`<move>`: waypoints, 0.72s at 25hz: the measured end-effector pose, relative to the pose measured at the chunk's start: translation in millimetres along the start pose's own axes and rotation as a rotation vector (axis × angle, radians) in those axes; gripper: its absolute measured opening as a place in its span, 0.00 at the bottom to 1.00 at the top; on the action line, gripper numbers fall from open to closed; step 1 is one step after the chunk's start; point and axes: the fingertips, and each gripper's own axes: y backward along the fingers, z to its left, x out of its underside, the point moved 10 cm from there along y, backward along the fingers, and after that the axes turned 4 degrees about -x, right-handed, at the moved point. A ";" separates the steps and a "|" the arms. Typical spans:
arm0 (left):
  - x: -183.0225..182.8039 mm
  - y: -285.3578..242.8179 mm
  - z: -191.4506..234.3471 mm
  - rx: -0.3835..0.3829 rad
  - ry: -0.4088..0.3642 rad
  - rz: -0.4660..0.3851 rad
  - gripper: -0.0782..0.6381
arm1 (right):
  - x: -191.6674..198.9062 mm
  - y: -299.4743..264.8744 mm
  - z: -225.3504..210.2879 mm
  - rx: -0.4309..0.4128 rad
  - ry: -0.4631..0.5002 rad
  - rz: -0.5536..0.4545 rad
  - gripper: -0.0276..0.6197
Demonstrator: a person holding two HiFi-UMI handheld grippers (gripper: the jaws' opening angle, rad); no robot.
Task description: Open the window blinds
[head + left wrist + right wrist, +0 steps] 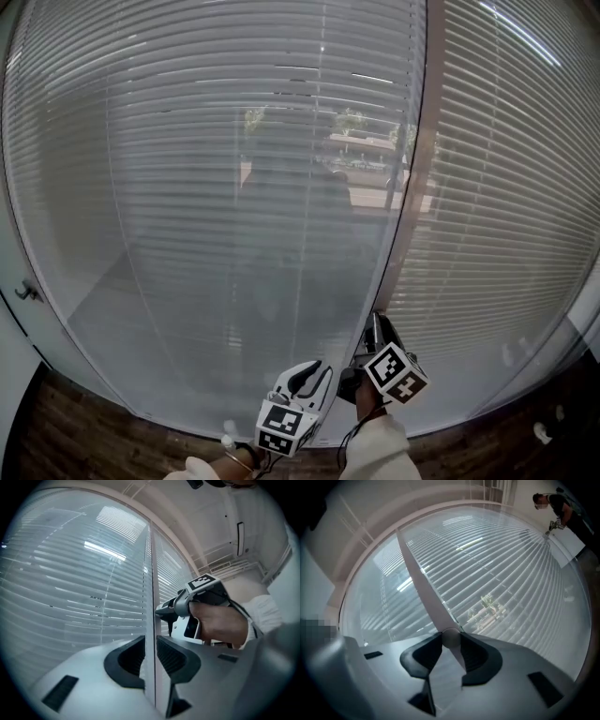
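Observation:
Pale horizontal window blinds (234,187) fill the view as two panels split by a brownish mullion (412,187). The slats are tilted partly open; trees and a building show through. A thin translucent tilt wand (150,681) hangs in front of the blinds by the mullion. My left gripper (150,656) is low, with the wand running upright between its pads, which sit against it. My right gripper (375,323) is a little higher by the mullion, rolled to one side. In the right gripper view it (451,644) is shut on the wand (449,639). The left gripper (314,370) points up at the blinds.
A small handle (28,292) sits on the white frame at the far left. Dark wooden floor (75,441) shows below the blinds. A person (553,506) stands far off at the top right of the right gripper view. A hand and white sleeve (225,620) hold the right gripper.

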 end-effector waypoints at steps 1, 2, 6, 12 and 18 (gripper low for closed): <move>0.1 0.4 -0.1 0.003 0.002 0.001 0.20 | -1.4 0.3 2.2 0.010 0.096 0.023 0.24; -1.2 1.2 -0.1 0.003 0.003 0.000 0.20 | -3.5 1.0 6.9 0.021 0.286 0.060 0.24; -2.7 3.2 0.5 0.009 0.008 -0.010 0.20 | -5.1 -1.2 27.4 0.022 1.104 0.205 0.24; 0.3 1.6 -3.8 0.005 0.015 -0.010 0.20 | -9.7 -3.7 14.7 -0.017 0.690 0.161 0.24; 0.1 1.4 -5.1 0.011 0.013 -0.015 0.20 | -5.6 -2.5 2.1 -0.003 0.107 0.034 0.24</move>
